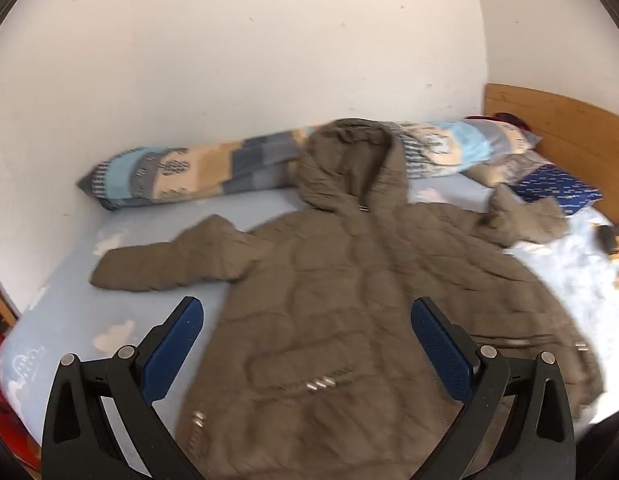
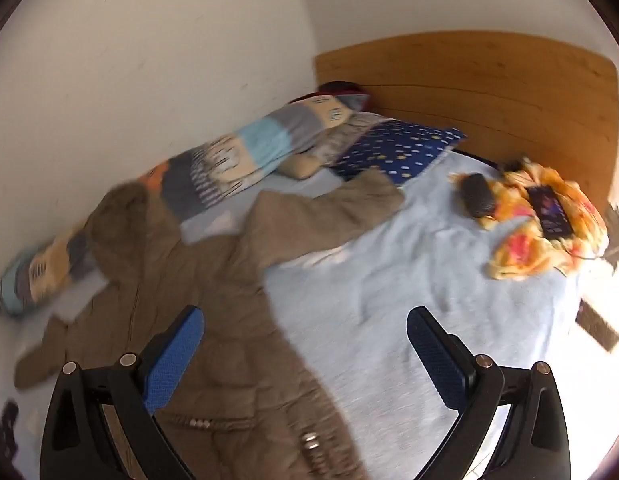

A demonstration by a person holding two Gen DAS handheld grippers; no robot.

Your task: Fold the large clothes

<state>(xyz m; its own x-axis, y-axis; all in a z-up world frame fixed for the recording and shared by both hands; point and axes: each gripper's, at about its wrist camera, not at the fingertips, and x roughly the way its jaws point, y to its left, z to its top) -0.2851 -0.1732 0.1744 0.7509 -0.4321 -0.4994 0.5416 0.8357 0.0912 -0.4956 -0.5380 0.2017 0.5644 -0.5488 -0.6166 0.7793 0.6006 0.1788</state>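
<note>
The brown hooded coat [image 1: 349, 280] lies spread front-up on the bed [image 2: 409, 280], hood toward the long patterned bolster [image 1: 181, 172], both sleeves out to the sides. Folding has apparently not begun. The left gripper [image 1: 307, 344] hangs over the coat's lower body, jaws spread and empty; the right gripper [image 2: 303, 354] hovers at the coat's edge, also spread with nothing between its jaws. The next move calls for pinching a sleeve and bringing it across the chest. Only the right wrist view shows the orange floral cloth [image 2: 541, 232] beyond the coat, with what may be a phone on it; only the left shows the hood clearly.
</note>
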